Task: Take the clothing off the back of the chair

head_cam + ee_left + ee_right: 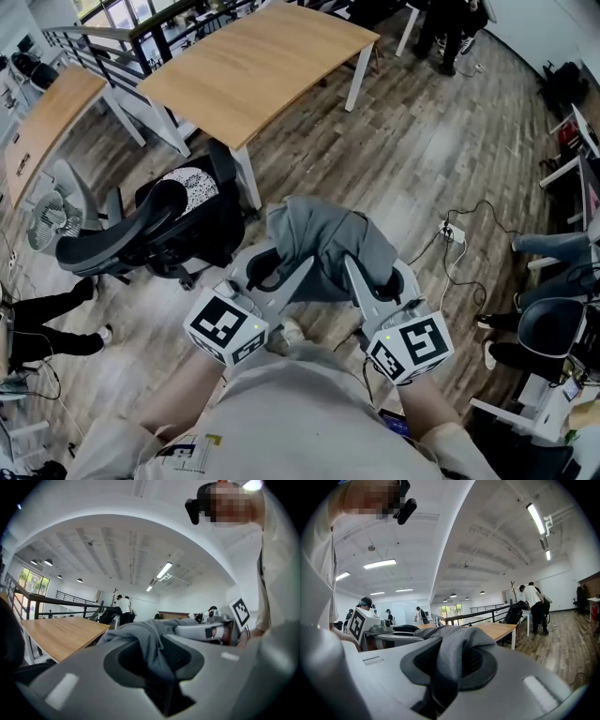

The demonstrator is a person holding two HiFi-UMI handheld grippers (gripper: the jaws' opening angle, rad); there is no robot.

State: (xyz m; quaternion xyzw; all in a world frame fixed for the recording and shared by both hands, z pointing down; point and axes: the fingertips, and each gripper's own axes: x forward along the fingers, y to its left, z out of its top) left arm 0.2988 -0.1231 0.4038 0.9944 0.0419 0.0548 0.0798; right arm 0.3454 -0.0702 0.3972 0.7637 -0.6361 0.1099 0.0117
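Observation:
A grey garment [323, 246] hangs bunched between my two grippers, lifted clear of the black office chair [150, 230] that stands to the left. My left gripper [267, 267] is shut on one part of the cloth; grey fabric [152, 644] is pinched between its jaws in the left gripper view. My right gripper [380, 281] is shut on another part, with the fabric [452, 656] folded over its pads in the right gripper view. Both grippers are held close in front of my body, side by side.
A wooden table [258, 61] with white legs stands ahead, another wooden table [42, 117] at far left by a railing. A power strip and cable [455, 234] lie on the wood floor at right. People's legs show at right [548, 248] and left [47, 323]. A fan [52, 220] stands left.

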